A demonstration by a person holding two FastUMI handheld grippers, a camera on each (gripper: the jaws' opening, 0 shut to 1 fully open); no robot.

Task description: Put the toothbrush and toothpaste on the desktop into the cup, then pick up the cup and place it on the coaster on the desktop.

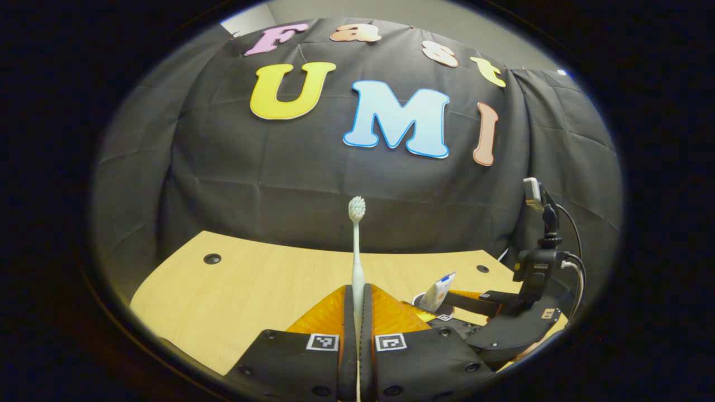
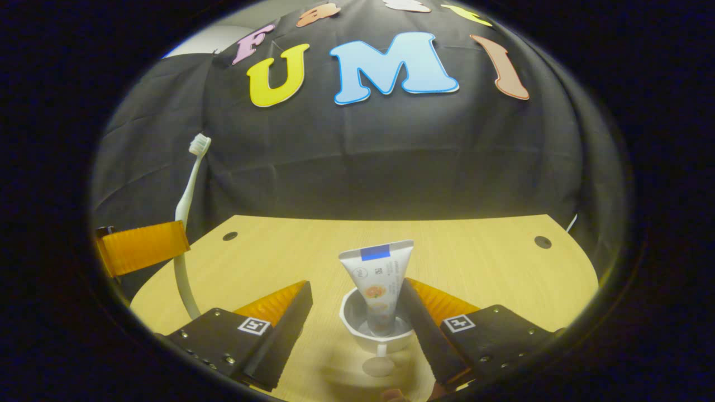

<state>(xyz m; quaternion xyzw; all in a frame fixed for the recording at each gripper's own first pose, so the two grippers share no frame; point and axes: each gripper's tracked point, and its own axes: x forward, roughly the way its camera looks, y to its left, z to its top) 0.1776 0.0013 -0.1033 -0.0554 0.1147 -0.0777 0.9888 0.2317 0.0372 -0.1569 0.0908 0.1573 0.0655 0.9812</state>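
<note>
toothpaste [image 2: 378,285] stands in the cup [image 2: 353,322] between the right hand-held gripper's [image 2: 357,312] spread fingers; left hand-held gripper [image 1: 357,312] clamps the toothbrush [image 1: 357,245].

In the right gripper view, the right gripper [image 2: 357,307] stands with fingers spread around a white plastic cup [image 2: 353,326] on the pale wooden desktop [image 2: 480,268], a white toothpaste tube [image 2: 379,285] upright inside it, while the left gripper [image 2: 142,245] holds a white toothbrush [image 2: 187,212] upright.

One toothbrush [image 1: 357,245], left of the cup [image 2: 375,326]; one toothpaste [image 2: 379,282], inside that one cup; two grippers [image 1: 357,312] [image 2: 357,312].
</note>
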